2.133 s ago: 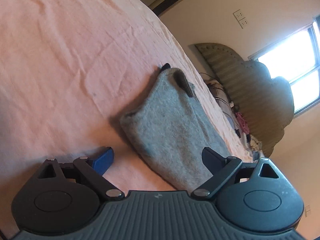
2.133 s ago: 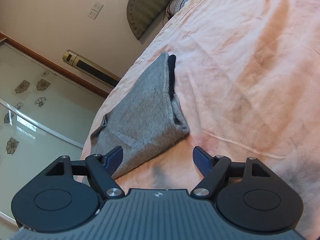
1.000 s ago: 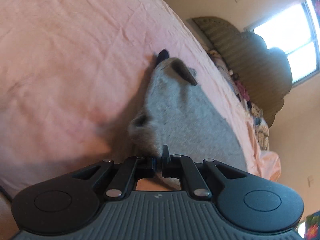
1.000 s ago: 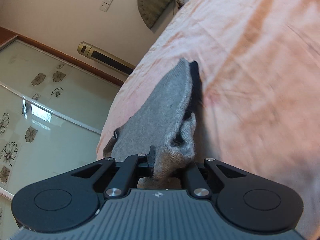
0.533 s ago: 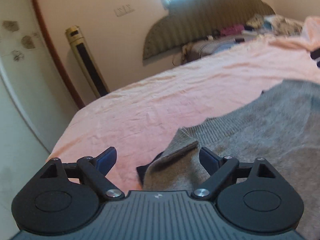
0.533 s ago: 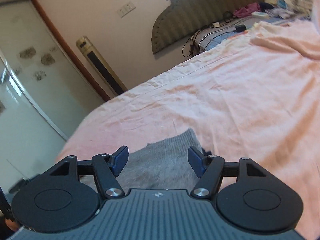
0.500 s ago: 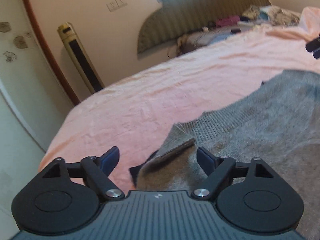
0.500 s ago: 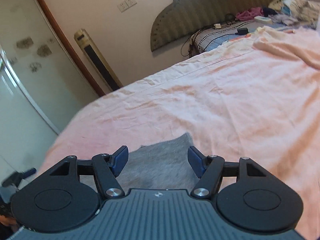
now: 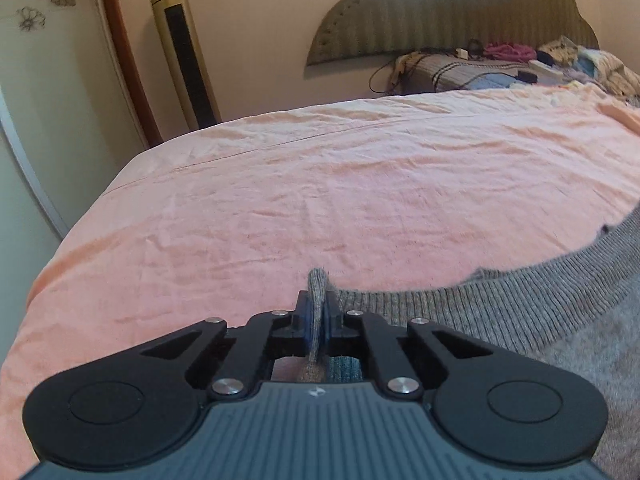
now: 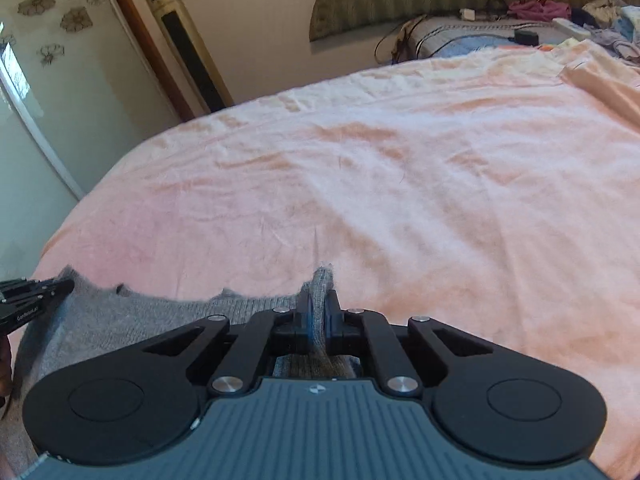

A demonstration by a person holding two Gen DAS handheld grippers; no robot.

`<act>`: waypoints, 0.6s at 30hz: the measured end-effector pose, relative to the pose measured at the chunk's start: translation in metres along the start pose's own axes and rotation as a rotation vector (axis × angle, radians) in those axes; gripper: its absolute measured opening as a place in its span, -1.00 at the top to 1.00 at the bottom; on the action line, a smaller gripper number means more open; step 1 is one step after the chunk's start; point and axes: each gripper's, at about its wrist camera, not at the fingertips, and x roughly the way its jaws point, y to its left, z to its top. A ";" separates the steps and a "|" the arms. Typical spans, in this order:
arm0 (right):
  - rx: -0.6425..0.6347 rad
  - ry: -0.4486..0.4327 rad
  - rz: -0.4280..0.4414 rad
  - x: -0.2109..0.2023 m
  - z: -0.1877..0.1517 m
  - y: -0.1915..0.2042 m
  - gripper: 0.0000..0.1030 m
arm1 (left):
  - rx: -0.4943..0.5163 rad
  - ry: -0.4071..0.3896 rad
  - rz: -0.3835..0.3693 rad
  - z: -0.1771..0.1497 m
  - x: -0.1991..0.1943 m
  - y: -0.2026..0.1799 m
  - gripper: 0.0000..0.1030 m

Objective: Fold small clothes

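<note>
Pink bed sheet [image 9: 360,184] fills both views. Gray sweater [image 9: 540,320] lies at its near edge, 3 o'clock in left view, 8 o'clock in right. Gold tower fan [image 9: 180,40] at 11 o'clock; headboard [image 9: 440,16] at 1 o'clock. Left gripper [image 9: 317,314] and right gripper [image 10: 318,314] have just snapped closed, both clamped on sweater's ribbed hem. "GenRobot.AI" reads on left gripper at right view's left edge.

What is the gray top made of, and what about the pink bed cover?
The gray top looks like knitted wool or a wool-like yarn: fuzzy, matte, with a ribbed edge. The pink bed cover looks like thin woven cloth, maybe cotton: matte, with many fine creases and a stitched seam.
</note>
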 end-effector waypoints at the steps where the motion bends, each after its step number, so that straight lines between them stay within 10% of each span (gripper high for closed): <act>1: 0.051 -0.003 -0.007 0.000 -0.001 -0.012 0.78 | -0.004 0.016 0.006 -0.003 0.005 0.001 0.89; 5: 0.085 0.017 -0.021 0.007 -0.018 -0.022 0.74 | 0.032 -0.001 0.055 -0.019 0.009 -0.006 0.89; 8: 0.120 -0.043 -0.036 -0.014 -0.019 -0.015 0.17 | 0.009 -0.012 0.082 -0.016 -0.010 0.000 0.80; 10: 0.098 -0.121 -0.043 -0.038 -0.020 -0.005 0.16 | -0.033 -0.031 0.115 -0.011 -0.032 0.004 0.76; 12: 0.085 -0.133 0.008 -0.047 -0.023 0.012 0.15 | -0.113 -0.074 0.035 -0.010 -0.054 0.003 0.70; 16: -0.124 -0.046 -0.074 -0.013 -0.035 0.066 0.00 | -0.068 0.005 -0.098 -0.010 -0.044 -0.044 -0.31; 18: -0.203 0.008 -0.185 0.011 -0.046 0.071 -0.03 | -0.005 0.056 -0.067 -0.021 -0.023 -0.059 -0.37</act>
